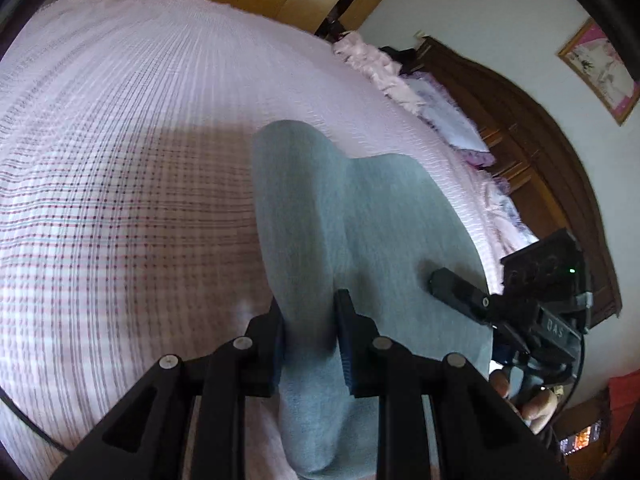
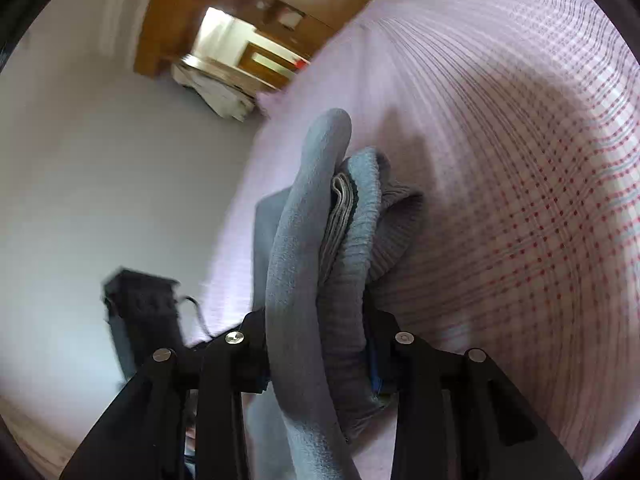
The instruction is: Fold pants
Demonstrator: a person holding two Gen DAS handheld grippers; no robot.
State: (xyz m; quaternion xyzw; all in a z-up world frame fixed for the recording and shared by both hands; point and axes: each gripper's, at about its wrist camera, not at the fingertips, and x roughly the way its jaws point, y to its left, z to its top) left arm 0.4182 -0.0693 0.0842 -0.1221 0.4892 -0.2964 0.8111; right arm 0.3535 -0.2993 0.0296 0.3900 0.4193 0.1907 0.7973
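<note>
Here, the grey-blue fleece pants (image 1: 352, 216) lie on a bed covered with a pink-and-white checked bedspread (image 1: 120, 200), partly lifted off it by both tools. The black left gripper (image 1: 310, 344) pinches a raised fold of the pants between its two fingers, the cloth filling the gap and draping down past them. In the right wrist view, the black right gripper (image 2: 316, 344) is clamped on a thick bunch of the same pants (image 2: 304, 240), where the ribbed waistband and several stacked layers stand up between its fingers. The right gripper also shows in the left wrist view (image 1: 456, 292), over the pants towards the bed's right edge, with fingers of the person's hand (image 1: 528, 400) below it. Ruffled pink pillows (image 1: 384, 68) sit at the headboard end.
</note>
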